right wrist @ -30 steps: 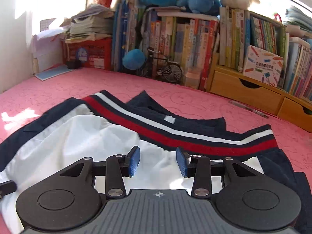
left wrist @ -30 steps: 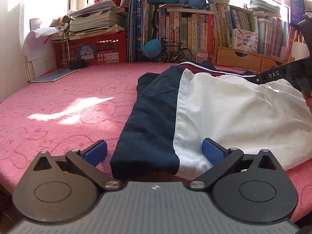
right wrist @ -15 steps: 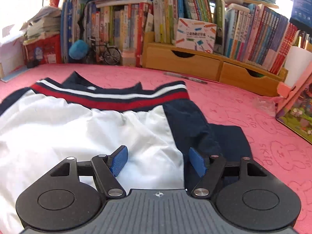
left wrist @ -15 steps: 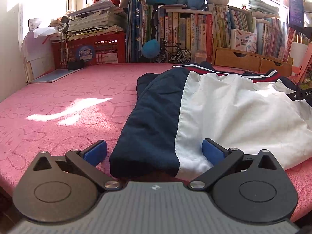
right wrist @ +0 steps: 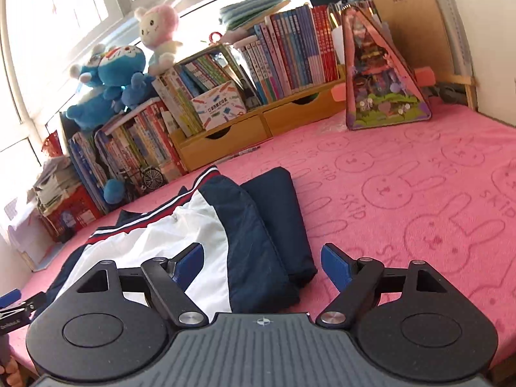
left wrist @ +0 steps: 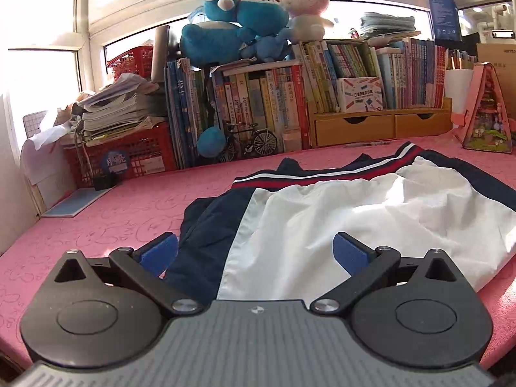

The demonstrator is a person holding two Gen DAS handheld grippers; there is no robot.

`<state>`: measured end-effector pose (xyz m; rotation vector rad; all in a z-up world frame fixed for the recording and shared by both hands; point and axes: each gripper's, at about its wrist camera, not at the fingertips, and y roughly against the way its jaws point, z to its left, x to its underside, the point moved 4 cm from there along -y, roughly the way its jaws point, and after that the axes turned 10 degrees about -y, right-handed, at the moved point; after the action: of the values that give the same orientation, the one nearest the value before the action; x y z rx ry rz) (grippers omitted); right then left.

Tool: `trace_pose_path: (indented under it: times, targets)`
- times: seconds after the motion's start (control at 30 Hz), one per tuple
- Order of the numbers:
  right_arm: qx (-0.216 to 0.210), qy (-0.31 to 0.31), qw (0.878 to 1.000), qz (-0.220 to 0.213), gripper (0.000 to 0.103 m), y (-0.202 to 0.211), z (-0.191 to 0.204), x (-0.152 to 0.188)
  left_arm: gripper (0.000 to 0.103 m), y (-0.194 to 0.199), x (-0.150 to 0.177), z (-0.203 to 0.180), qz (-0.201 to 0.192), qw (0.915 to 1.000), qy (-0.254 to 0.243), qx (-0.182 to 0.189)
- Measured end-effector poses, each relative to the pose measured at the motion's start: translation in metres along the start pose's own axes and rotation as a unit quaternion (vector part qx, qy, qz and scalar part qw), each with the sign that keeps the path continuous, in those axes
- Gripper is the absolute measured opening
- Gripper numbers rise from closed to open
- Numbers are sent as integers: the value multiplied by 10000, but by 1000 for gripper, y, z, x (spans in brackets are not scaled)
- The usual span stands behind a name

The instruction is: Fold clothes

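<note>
Left gripper [left wrist: 254,253]: jaws wide, nothing pinched, poised at the jacket's [left wrist: 371,222] near-left edge, likely lining up a grasp. Jacket: navy-and-white, spread flat on the pink desk [left wrist: 113,222], sleeves tucked under. Right gripper [right wrist: 262,262]: jaws opening, empty, straddling the navy right edge.

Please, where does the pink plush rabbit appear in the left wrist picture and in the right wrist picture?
Left wrist: rabbit at top centre, on the books.
Right wrist: rabbit at upper left, on the books.
Shared landmark: the blue plush beside it.
</note>
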<state>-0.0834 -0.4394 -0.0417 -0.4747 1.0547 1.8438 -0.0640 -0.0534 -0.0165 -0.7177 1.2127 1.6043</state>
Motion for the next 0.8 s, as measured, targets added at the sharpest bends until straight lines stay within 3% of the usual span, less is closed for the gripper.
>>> trace_pose_path:
  times: [0.13,0.23,0.33,0.5,0.67,0.73,0.8]
  targets:
    - [-294,-598,9968,440,80,-1,-5,28,103,-12,-17,-48,-132,9985,-341,400]
    - [-553,-934,9926,549,85,-9,-3,36,103,-26,-14,-72,159,9967,-390,691]
    - [-525,-980,9930,399,90,-22,0,30,103,-41,-3,-88,603,9932,-440,895]
    - [-233,-722,9971,88,93,-53,6,17,103,-44,15,-79,764,9901,211,1161]
    - [-63,-604,9980,-193,99,-78,14,13,103,-42,16,-80,706,9907,191,1151]
    - [7,-754,9970,-183,88,-76,13,13,103,-42,16,-80,686,9909,200,1145]
    - [-270,-1133,9932,-81,67,-74,6,16,103,-42,16,-80,684,9909,210,1142]
